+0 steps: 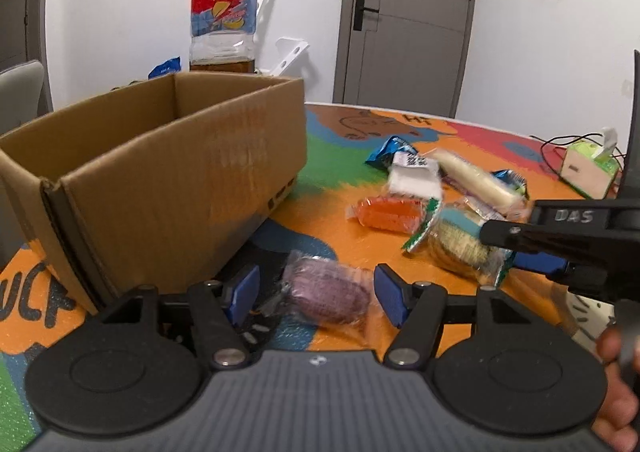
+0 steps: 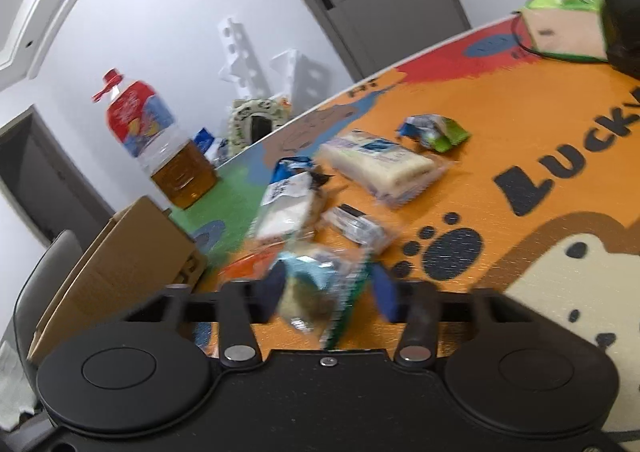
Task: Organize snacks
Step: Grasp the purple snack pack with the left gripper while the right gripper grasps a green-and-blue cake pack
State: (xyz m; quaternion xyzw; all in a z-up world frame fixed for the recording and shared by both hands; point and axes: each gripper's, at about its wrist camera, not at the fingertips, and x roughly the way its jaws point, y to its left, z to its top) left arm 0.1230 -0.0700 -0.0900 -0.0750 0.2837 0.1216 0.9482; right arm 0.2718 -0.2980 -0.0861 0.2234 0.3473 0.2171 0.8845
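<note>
Snacks lie scattered on our colourful table mat (image 1: 328, 155), to the right of an open cardboard box (image 1: 168, 179). Our left gripper (image 1: 316, 292) has its blue pads (image 1: 244, 292) spread wide on either side of a purple cake in clear wrap (image 1: 332, 292), which lies on the mat just beside the box; the pads do not touch it. Our right gripper (image 2: 326, 292) sits around a clear packet of biscuits with a green edge (image 2: 316, 292). The left pad looks to be against the wrapper, but the picture is blurred, and we cannot tell whether the packet is truly pinched. From the left view, that packet (image 1: 460, 244) lies at the tip of the right gripper (image 1: 516, 248), next to an orange bar (image 1: 386, 213). Beyond it lie a white packet (image 1: 414, 177), a long pale roll (image 1: 478, 179) and a blue wrapper (image 1: 390, 149). A big bottle of brown drink (image 1: 222, 11) stands behind the box, and a tissue box (image 1: 590, 167) sits at the far right of the table.
</note>
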